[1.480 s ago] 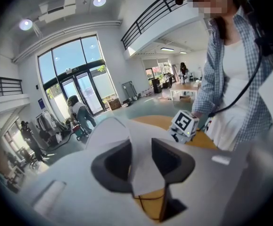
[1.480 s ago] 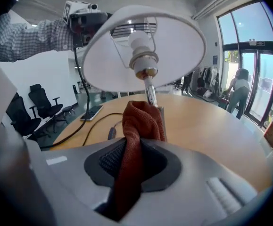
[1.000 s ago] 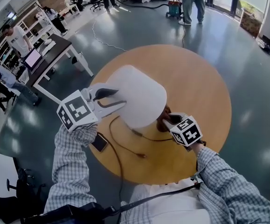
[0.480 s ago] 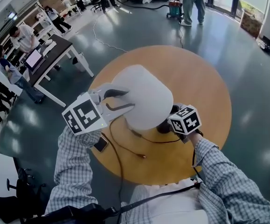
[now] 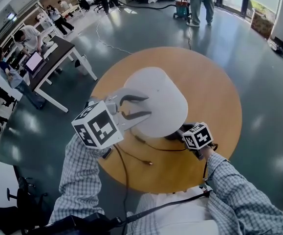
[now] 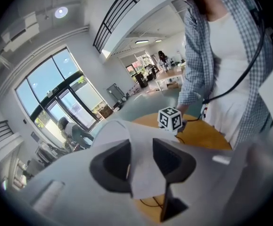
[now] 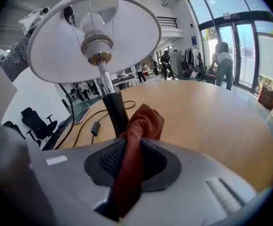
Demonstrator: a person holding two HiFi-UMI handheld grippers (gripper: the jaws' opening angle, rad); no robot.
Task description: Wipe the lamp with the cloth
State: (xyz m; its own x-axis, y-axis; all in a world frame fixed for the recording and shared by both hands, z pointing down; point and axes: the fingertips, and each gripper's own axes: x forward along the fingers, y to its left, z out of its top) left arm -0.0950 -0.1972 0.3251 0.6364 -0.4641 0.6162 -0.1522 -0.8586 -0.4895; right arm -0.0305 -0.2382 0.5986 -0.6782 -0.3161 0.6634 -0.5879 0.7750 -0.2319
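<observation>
One white-shaded lamp (image 5: 157,101) is standing on a black stem (image 7: 115,113) near the middle of the round wooden table (image 5: 215,94); bare tabletop is lying open beyond it and rightward; the left gripper (image 5: 148,106) is pinching the shade (image 6: 142,166) at its rim; the right gripper (image 7: 131,150) is clamping the one rust-red cloth (image 7: 137,135) beside the stem

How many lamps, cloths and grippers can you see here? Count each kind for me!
lamp: 1
cloth: 1
grippers: 2 (left gripper, right gripper)
Total: 4
</observation>
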